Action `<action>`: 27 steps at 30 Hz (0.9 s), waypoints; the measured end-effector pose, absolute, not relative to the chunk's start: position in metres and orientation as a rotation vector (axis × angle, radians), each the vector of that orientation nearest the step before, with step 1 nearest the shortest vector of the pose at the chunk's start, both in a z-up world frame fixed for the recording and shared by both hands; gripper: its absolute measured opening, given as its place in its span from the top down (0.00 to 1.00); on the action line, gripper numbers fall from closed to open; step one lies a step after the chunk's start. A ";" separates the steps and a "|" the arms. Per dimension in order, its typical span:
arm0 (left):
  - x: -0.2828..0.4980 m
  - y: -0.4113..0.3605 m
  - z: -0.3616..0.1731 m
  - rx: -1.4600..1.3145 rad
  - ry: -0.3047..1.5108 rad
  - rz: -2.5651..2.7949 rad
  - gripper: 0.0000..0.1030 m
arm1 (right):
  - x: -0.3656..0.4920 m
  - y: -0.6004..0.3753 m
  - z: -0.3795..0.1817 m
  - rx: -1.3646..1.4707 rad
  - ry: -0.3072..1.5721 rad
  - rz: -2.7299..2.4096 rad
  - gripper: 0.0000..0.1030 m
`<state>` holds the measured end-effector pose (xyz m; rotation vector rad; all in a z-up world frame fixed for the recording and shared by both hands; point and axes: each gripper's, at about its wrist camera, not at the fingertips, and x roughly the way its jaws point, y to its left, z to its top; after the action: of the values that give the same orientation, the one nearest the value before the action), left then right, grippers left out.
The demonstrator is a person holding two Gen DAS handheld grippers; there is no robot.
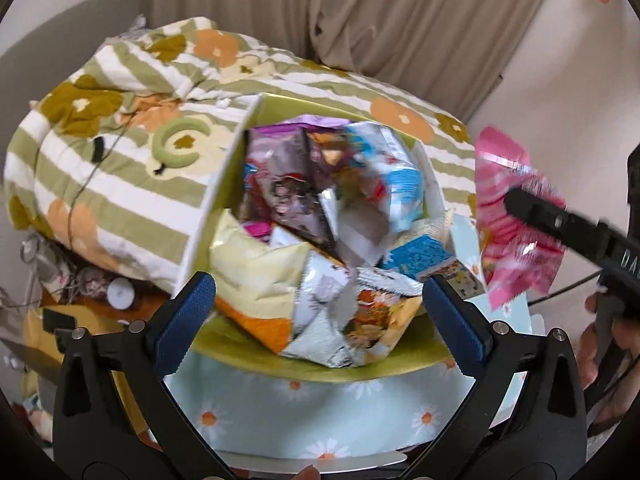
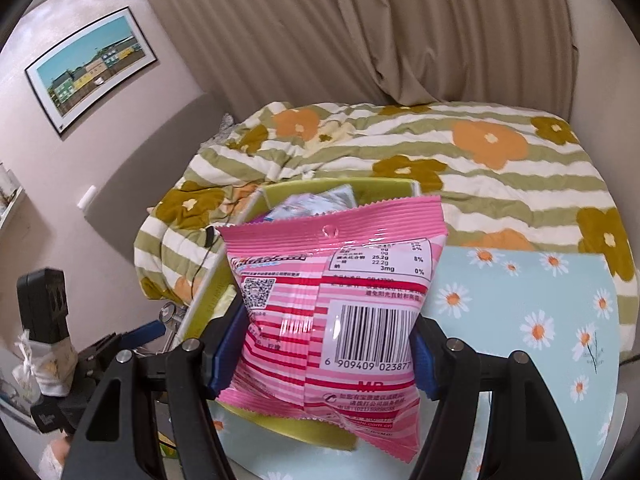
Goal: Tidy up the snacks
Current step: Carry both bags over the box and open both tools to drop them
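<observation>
A box (image 1: 224, 184) with green inner walls is packed with several snack packets (image 1: 320, 240). My left gripper (image 1: 320, 296) hangs open just above the near packets, a yellow-orange one (image 1: 256, 280) and a silvery one (image 1: 352, 320), with nothing pressed between its blue pads. At the right of the left wrist view, my right gripper (image 1: 516, 204) holds a pink striped packet (image 1: 504, 184) beside the box. In the right wrist view, the right gripper (image 2: 324, 344) is shut on that pink packet (image 2: 332, 280), barcode side up, and the packet hides most of the box (image 2: 280, 190).
The box stands on a light blue daisy-print surface (image 2: 520, 300). Behind it lies a green-striped flowered quilt (image 1: 120, 128), and a beige curtain (image 2: 400, 40) hangs further back. Small clutter (image 1: 100, 292) lies low at the left. A framed picture (image 2: 88, 68) hangs on the wall.
</observation>
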<state>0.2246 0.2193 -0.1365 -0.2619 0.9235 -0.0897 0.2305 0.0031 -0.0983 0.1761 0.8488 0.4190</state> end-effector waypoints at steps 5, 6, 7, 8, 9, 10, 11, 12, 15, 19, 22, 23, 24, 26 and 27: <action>0.219 0.233 -0.131 -0.264 0.914 -0.039 0.00 | 0.245 0.032 -0.084 0.120 0.833 0.474 0.35; 0.219 0.235 -0.130 -0.262 0.912 -0.029 0.00 | 0.250 0.039 -0.083 0.102 0.833 0.486 0.35; 0.219 0.237 -0.129 -0.257 0.912 -0.020 0.00 | 0.254 0.045 -0.083 0.092 0.834 0.493 0.35; 0.220 0.239 -0.129 -0.253 0.911 -0.011 0.00 | 0.261 0.054 -0.084 0.084 0.836 0.504 0.35; 0.220 0.241 -0.128 -0.249 0.912 -0.001 0.00 | 0.266 0.059 -0.085 0.080 0.838 0.509 0.35; 0.221 0.243 -0.128 -0.247 0.913 0.007 0.00 | 0.271 0.065 -0.087 0.076 0.840 0.511 0.35; 0.221 0.245 -0.129 -0.246 0.914 0.012 0.00 | 0.278 0.073 -0.091 0.069 0.846 0.511 0.35; 0.222 0.247 -0.130 -0.246 0.916 0.017 0.00 | 0.282 0.077 -0.094 0.064 0.850 0.511 0.33; 0.224 0.250 -0.135 -0.241 0.929 0.027 0.00 | 0.291 0.087 -0.108 0.031 0.869 0.458 0.09; 0.226 0.250 -0.142 -0.216 0.941 0.036 0.00 | 0.281 0.080 -0.111 0.029 0.836 0.408 0.01; 0.228 0.251 -0.145 -0.205 0.940 0.028 0.00 | 0.273 0.073 -0.112 0.007 0.818 0.370 0.01; 0.228 0.251 -0.145 -0.201 0.936 0.020 0.00 | 0.270 0.071 -0.112 0.005 0.818 0.360 0.01; 0.228 0.250 -0.145 -0.196 0.933 0.015 0.00 | 0.267 0.068 -0.112 0.007 0.816 0.350 0.01; 0.226 0.247 -0.141 -0.181 0.924 0.001 0.00 | 0.262 0.065 -0.109 0.018 0.812 0.330 0.01; 0.225 0.246 -0.138 -0.175 0.920 -0.003 0.00 | 0.258 0.061 -0.107 0.024 0.808 0.319 0.01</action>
<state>0.2254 0.2456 -0.1380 -0.1747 0.9196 -0.0029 0.2580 0.0606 -0.1074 0.0237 0.8084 0.3187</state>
